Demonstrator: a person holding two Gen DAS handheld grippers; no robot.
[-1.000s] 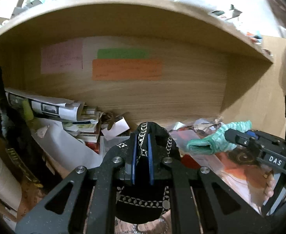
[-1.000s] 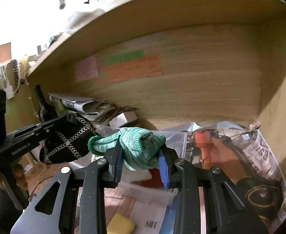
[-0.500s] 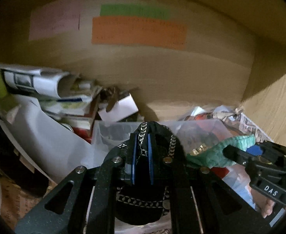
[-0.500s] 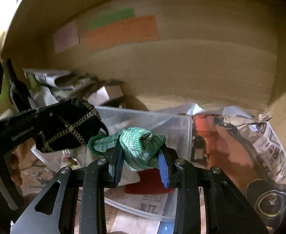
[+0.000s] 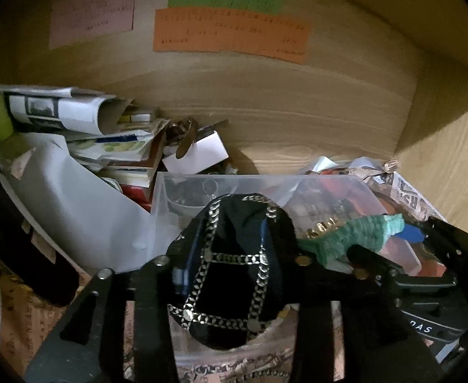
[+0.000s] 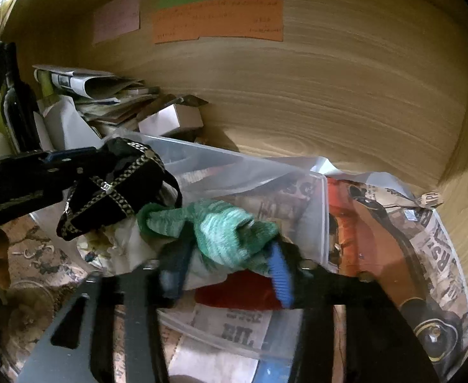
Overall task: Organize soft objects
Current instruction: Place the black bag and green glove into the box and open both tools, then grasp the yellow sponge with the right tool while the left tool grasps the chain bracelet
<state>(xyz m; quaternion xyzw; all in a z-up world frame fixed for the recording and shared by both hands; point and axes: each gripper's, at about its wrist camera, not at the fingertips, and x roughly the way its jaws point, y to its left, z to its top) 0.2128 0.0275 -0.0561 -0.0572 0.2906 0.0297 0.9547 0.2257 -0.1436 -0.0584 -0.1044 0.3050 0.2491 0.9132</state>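
Left gripper (image 5: 230, 242): jaws nearly closed on a black pouch (image 5: 234, 274) with silver chain trim, low centre of the left view; pouch held above the clear plastic box (image 5: 170, 198).
Right gripper (image 6: 227, 271): jaws part open, pressed onto a green knitted cloth (image 6: 227, 233), centre of the right view; cloth bunched between the blue pads (image 6: 278, 274), also above the box.
Position of both soft things: side by side, touching or almost touching, over the open box inside a wooden shelf.
Risk, chain: could catch on the box rim or on the knitted cloth at release, because the loops hang loose.
Risk, cloth: only a fold seems gripped, so likely to slip or fall outside the box, onto the newspaper (image 6: 425, 249) at the right.
Risk, box: light and half on papers, may tip or slide if pushed by a gripper.
Risk, crowding: two grippers very near, a collision is possible.
Writing, right gripper body: "DAS" readable at lower right of the left view.
Writing, newspaper: large letters, partly "RS", rest cut off.
Writing, paper notes (image 5: 230, 35): pink, green and orange on the back wall, lines of text too blurred to read.
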